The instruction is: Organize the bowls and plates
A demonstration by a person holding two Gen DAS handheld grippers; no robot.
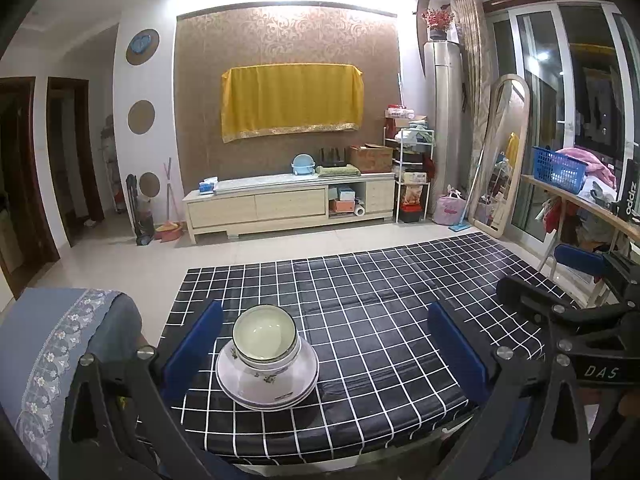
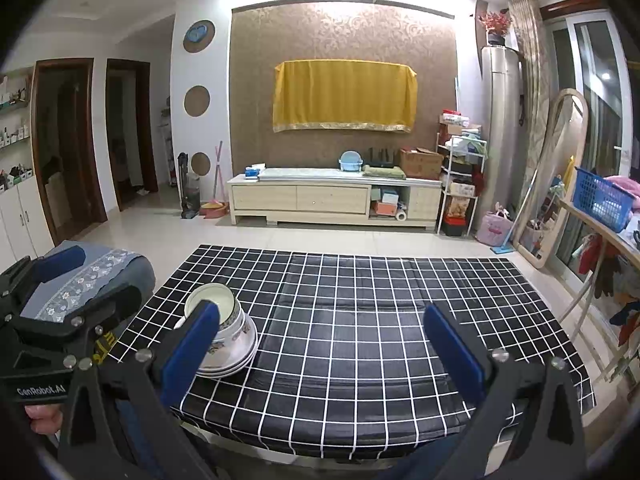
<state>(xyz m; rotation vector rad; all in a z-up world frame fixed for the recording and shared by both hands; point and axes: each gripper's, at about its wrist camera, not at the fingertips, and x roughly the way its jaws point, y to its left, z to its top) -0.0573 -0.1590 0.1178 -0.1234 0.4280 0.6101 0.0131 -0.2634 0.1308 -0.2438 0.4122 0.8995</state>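
Note:
A stack of white bowls point(image 1: 265, 340) with floral print sits nested on a stack of white plates point(image 1: 267, 384) on the black checked tablecloth point(image 1: 380, 320), near the table's front left corner. My left gripper point(image 1: 326, 344) is open and empty, held over the table's front edge; the stack lies between its blue pads, closer to the left one. In the right wrist view the bowls point(image 2: 218, 308) and plates point(image 2: 236, 354) lie partly behind the left blue pad. My right gripper point(image 2: 322, 344) is open and empty, to the right of the stack.
A chair with a blue embroidered cover point(image 1: 60, 344) stands left of the table. A side table with a blue basket point(image 1: 558, 168) stands at the right. A TV cabinet point(image 1: 288, 204) lines the far wall across the tiled floor.

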